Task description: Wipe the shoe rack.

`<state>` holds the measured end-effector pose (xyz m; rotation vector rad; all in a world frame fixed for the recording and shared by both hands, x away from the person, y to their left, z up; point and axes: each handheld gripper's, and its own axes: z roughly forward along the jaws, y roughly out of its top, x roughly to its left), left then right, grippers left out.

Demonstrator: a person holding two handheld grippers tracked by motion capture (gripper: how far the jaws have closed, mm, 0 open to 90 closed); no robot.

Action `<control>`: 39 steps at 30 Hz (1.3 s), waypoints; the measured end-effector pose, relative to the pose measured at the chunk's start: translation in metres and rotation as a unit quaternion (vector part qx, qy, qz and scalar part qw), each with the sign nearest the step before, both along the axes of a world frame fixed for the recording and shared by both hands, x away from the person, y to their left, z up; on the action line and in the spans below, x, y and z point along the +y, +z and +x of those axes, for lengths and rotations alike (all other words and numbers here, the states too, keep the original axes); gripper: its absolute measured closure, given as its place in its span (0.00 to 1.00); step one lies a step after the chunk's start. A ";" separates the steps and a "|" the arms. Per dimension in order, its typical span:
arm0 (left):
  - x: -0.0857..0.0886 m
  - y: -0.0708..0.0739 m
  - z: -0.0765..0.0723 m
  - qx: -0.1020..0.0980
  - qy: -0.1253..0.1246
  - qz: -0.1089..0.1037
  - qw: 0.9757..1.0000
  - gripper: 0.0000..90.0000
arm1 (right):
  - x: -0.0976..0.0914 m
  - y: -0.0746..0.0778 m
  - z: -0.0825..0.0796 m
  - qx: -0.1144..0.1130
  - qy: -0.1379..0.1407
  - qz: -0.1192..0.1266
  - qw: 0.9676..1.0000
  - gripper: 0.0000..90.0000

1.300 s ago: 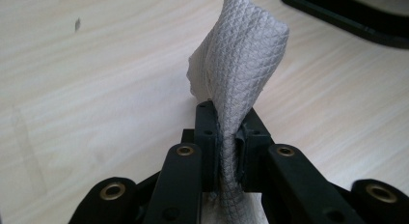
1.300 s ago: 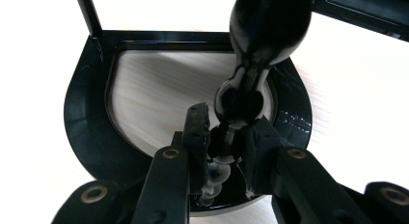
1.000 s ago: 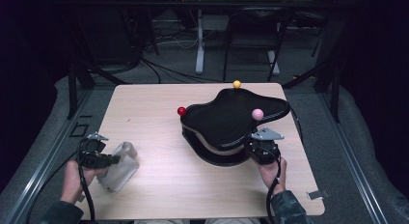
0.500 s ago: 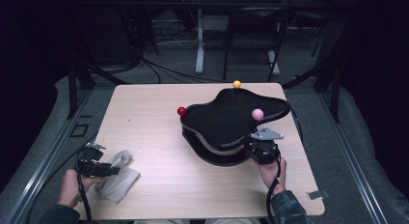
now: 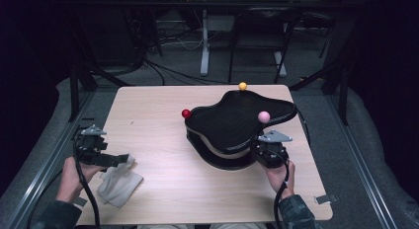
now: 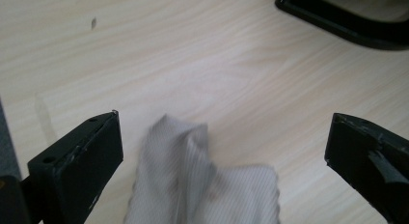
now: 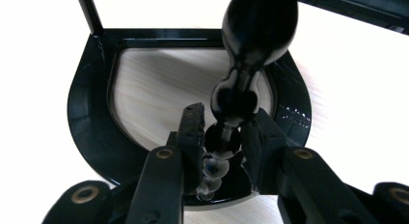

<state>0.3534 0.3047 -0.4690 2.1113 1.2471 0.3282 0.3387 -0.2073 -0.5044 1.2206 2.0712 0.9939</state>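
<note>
Table [image 5: 163,98] mostly bare; cloth [image 5: 118,183] by near-left edge.

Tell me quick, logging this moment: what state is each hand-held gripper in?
Left hand-held gripper: open, just released the crumpled grey cloth.
Right hand-held gripper: closed on the glossy black beaded post.

The left gripper [image 5: 121,160] has just been opening its jaws, and now they stand wide apart. A second ago it held the grey cloth [image 5: 118,183] up off the table [image 5: 158,120]. Now the cloth lies crumpled on the table near the front edge, let go. It sits low between the open jaws, and the gripper is a bit higher above it
</note>
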 end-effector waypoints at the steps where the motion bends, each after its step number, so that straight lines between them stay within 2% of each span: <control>1: -0.004 0.002 0.004 -0.003 -0.002 -0.002 1.000 0.00 | 0.000 0.000 0.000 0.001 0.004 0.003 1.000 0.82; 3: -0.013 0.004 0.012 -0.011 -0.007 -0.004 1.000 0.00 | 0.001 -0.001 0.000 0.000 0.004 -0.002 1.000 0.82; 11: -0.049 0.008 0.042 -0.010 -0.042 -0.009 0.999 0.00 | -0.001 0.000 0.000 0.000 0.017 -0.011 1.000 0.83; 17: -0.070 0.015 0.061 -0.015 -0.058 -0.019 0.998 0.00 | -0.003 -0.001 -0.001 -0.001 0.019 -0.006 1.000 0.83; 20: -0.083 0.018 0.070 -0.015 -0.066 -0.017 0.998 0.00 | -0.003 -0.001 -0.001 -0.001 0.019 -0.004 1.000 0.83; 23: -0.094 0.022 0.079 -0.019 -0.071 -0.016 0.997 0.00 | -0.003 -0.001 -0.001 -0.002 0.019 -0.007 1.000 0.83; 29: -0.113 0.028 0.097 -0.020 -0.074 -0.031 0.997 0.00 | -0.003 -0.001 -0.001 -0.002 0.018 -0.004 1.000 0.83; 32: -0.125 0.028 0.105 -0.025 -0.081 -0.027 0.996 0.01 | -0.003 -0.001 -0.001 0.000 0.019 -0.004 1.000 0.83; 35: -0.138 0.028 0.112 -0.027 -0.087 -0.025 0.996 0.04 | -0.003 -0.001 -0.001 0.000 0.018 -0.005 1.000 0.83; 37: -0.147 0.028 0.116 -0.033 -0.093 -0.021 0.995 0.09 | -0.003 -0.001 -0.001 0.000 0.018 -0.005 1.000 0.83; 39: -0.154 0.027 0.119 -0.030 -0.098 -0.023 0.994 0.17 | -0.003 -0.001 0.000 0.000 0.020 -0.003 1.000 0.83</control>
